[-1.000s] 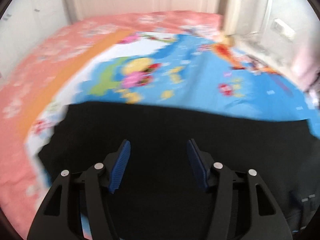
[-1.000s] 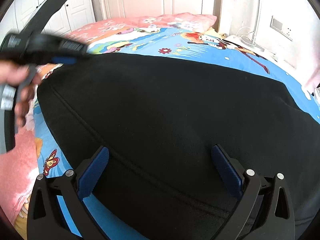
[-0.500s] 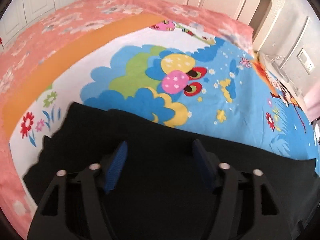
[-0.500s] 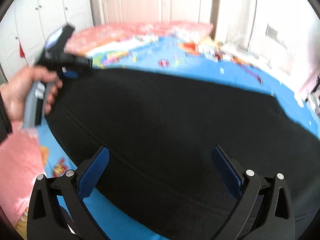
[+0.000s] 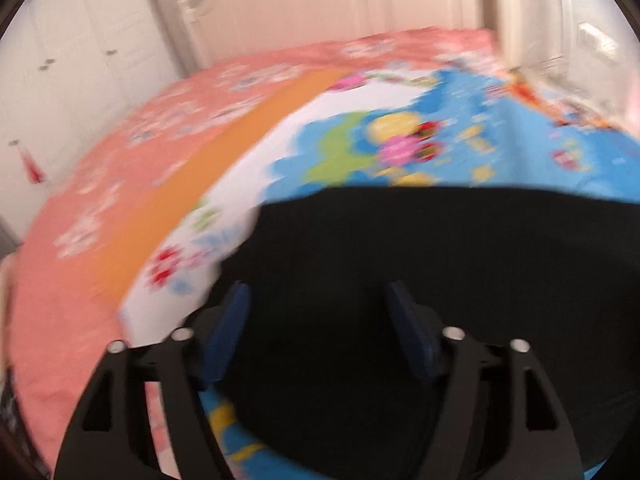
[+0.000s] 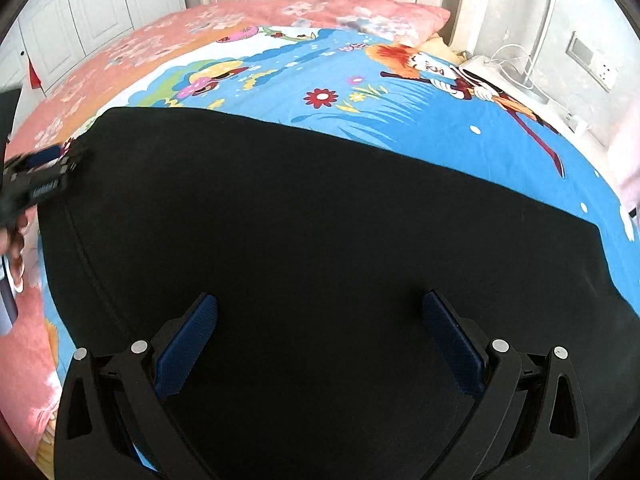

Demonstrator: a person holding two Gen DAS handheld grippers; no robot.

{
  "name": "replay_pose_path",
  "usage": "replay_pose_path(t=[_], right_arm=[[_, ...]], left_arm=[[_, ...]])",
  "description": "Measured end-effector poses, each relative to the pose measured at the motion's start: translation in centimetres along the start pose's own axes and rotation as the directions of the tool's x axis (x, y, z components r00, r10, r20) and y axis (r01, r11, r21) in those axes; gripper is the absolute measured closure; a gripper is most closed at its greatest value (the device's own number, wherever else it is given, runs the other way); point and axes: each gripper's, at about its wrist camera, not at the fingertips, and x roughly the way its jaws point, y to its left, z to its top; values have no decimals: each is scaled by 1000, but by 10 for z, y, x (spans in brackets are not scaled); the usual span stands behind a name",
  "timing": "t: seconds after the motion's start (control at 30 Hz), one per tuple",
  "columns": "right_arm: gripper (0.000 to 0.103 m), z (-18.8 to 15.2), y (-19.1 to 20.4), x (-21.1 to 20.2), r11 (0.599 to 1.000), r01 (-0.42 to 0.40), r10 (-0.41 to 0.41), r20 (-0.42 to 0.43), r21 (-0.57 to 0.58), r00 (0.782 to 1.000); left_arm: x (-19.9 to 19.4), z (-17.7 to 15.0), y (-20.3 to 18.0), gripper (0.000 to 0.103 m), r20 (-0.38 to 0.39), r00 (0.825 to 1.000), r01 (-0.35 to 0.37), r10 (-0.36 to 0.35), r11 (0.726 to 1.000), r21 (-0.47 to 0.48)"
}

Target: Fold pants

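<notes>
Black pants (image 6: 300,216) lie flat on a bed with a bright cartoon sheet (image 6: 360,80). My right gripper (image 6: 320,304) is open and empty, held just above the middle of the pants. My left gripper (image 5: 318,296) is open and empty over the pants' left end (image 5: 400,280); this view is motion-blurred. The left gripper also shows in the right wrist view (image 6: 44,176), held by a hand at the pants' left edge.
A pink floral quilt (image 5: 120,200) covers the bed's left side, with a pink pillow (image 6: 360,16) at the head. White wardrobes (image 6: 80,12) stand at the left. A bedside shelf with cables (image 6: 508,76) and a wall socket (image 6: 592,64) are at the right.
My left gripper has swung down and toward the pants' left edge, and its view has tilted up and blurred. The right gripper has stayed open over the pants.
</notes>
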Motion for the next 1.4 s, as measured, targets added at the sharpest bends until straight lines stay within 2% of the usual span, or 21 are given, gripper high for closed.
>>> replay_pose_path(t=[0.07,0.1,0.17,0.37,0.43,0.53,0.6,0.7,0.9,0.93,0.97,1.0,1.03,1.07,1.1,1.13,1.2,1.23,1.27,1.33,1.4], right_arm=[[5,5,-2,4,1000,2,-2,2,-6,1000],[5,7,1,5,1000,5,-5,7,-14,1000],[5,11,5,6,999,16,-16,24,-30,1000],[5,25,13,11,998,41,-38,72,-44,997],[5,30,15,15,998,33,-30,72,-46,997],[4,34,11,19,999,-6,9,70,-45,997],[4,33,9,20,999,-19,21,71,-36,997],[4,30,15,19,998,15,-11,77,-55,997],[4,28,12,18,999,-6,9,76,-40,997],[4,28,11,18,999,-7,10,76,-39,997],[4,28,11,18,999,-9,12,77,-39,997],[4,28,11,18,999,-9,11,77,-38,997],[4,28,11,19,999,-7,10,76,-38,997],[4,28,11,19,999,-5,8,76,-39,997],[4,28,11,19,999,-4,7,77,-39,997],[4,28,12,19,999,-3,6,77,-38,997],[4,28,11,19,999,-4,7,77,-39,997],[4,28,11,19,999,-4,7,77,-39,997],[4,28,11,19,999,-4,7,77,-38,997],[4,28,11,18,999,-2,5,78,-36,997],[4,28,11,19,999,-2,5,78,-36,997]], left_arm=[[7,-11,21,22,-34,999,35,-38,997,-75],[11,-18,36,20,-40,995,89,-95,986,-143],[14,-25,52,19,-30,987,150,-160,965,-217],[6,-32,52,18,10,992,129,-129,967,-218],[6,-36,59,18,16,986,162,-164,949,-271],[8,-42,76,18,37,971,232,-235,902,-363],[6,-45,79,18,36,970,237,-240,901,-363],[5,-49,81,18,29,969,238,-245,896,-376],[-7,-57,94,18,41,964,255,-263,868,-425],[-12,-60,101,18,61,959,272,-275,847,-457],[-16,-61,107,19,72,962,264,-262,832,-488],[-21,-67,120,19,80,972,229,-221,809,-541],[-22,-72,131,19,93,971,234,-222,779,-582],[-21,-78,141,21,111,963,259,-245,738,-623],[-19,-86,151,22,129,950,295,-283,686,-665],[-16,-95,160,26,154,930,340,-334,623,-705],[-11,-105,166,33,202,893,409,-402,539,-736],[-7,-109,167,38,240,862,458,-447,483,-746],[-4,-111,165,44,268,836,492,-478,440,-751],[1,-111,158,45,315,785,552,-533,373,-746],[11,-108,148,45,304,761,557,-573,339,-758]])
